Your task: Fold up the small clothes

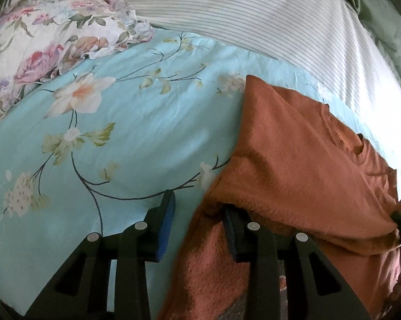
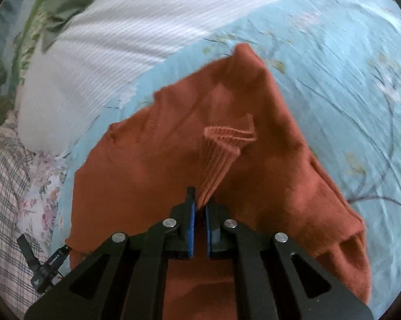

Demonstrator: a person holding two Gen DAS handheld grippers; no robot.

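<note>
A bed carries a light-blue flowered sheet (image 1: 136, 122), a white striped pillow (image 1: 253, 21) and a floral pillow (image 1: 48, 42). The rust sweater (image 2: 152, 165) lies on the sheet, neckline toward the striped pillow. The right tongs (image 2: 199, 208), angled downward, pinch its ribbed cuff (image 2: 219, 157). The left tongs (image 1: 199, 221), partly spread, straddle the sweater's edge; whether they grip it cannot be told.

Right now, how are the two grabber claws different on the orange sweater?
The right gripper has its jaws squeezed shut on the sweater's ribbed cuff; the left gripper has its jaws partly apart, with the orange sweater draped over one finger only. The right one sits over the sweater's middle; the left one is at its edge, partly over the blue flowered sheet. Both are black with blue pads.
</note>
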